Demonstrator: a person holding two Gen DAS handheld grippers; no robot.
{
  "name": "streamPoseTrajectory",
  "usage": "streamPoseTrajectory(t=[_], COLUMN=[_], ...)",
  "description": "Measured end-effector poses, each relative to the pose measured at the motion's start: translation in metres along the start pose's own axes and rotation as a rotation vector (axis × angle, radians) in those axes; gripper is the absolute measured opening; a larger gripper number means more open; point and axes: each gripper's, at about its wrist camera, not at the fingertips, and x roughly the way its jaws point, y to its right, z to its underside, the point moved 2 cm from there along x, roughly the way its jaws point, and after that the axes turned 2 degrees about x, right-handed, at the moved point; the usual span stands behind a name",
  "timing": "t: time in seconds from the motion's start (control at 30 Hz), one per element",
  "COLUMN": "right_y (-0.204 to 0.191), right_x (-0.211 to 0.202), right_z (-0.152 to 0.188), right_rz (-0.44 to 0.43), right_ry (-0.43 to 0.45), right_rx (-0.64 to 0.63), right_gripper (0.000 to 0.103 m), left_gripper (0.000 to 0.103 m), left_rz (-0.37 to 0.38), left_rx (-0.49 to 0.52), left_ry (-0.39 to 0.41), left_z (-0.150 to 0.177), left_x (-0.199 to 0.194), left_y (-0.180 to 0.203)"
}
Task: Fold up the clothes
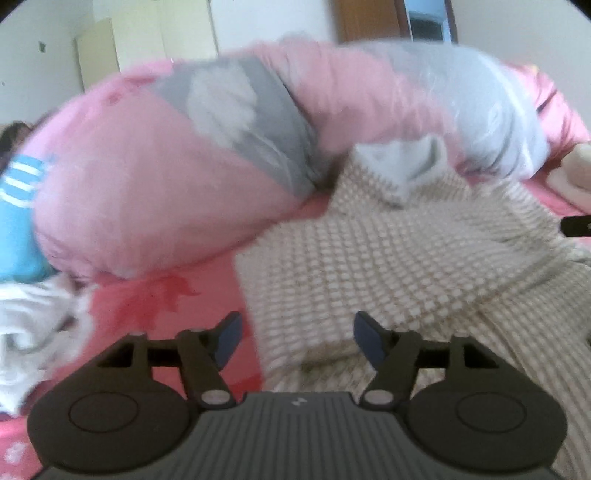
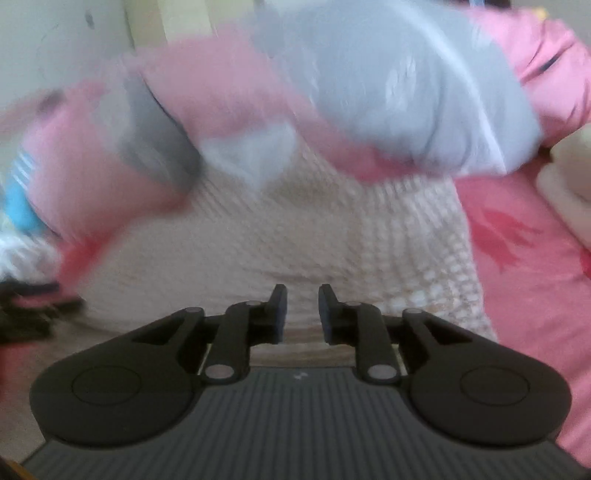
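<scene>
Your left gripper (image 1: 297, 338) hangs with its jaws wide apart and nothing between them, over the near edge of the knit top (image 1: 388, 266) spread on the pink sheet (image 1: 166, 295). Your right gripper (image 2: 302, 314) stands with a narrow gap, empty, above that top; behind it lies a pink quilt (image 2: 229, 92)

pink bed sheet (image 1: 155, 306) with red leaf prints, big pink quilt (image 1: 122, 192) with grey patches bunched behind it, cream wardrobe (image 1: 147, 40) against the white wall, brown wooden door (image 1: 365, 18) at top, all fairly blurred in both views
</scene>
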Motion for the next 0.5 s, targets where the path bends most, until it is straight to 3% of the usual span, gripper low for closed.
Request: streamPoseTrajectory(t=[0.1,0.2,0.33,0.5], right_y=[-0.023,-0.048,-0.072,-0.100], right_x=[-0.060,-0.098,-0.138,-0.168], right_z=[0.014,0.037,0.076,0.136], right_rz=[-0.055,-0.082,-0.056,0.001], right_ry=[0.064,0.068,0.053,0.038], right_rx=[0.002,-0.013,-0.037,-0.081], right_gripper=[0.035,0.047,0.051,0.058], left_gripper=[0.071,0.075,0.080,0.083], left_rz=[0.004,0.019,0.066,0.135], left_rx=[-0.033,-0.073,-0.091,-0.017], left_ry=[0.005,0.006,0.031,-0.007], left_z=[0.014,0.033,0.067,0.128], left_x=[-0.043,-0.082,-0.125,-0.136], left_y=[-0.008,-0.015,-0.008,0.039])
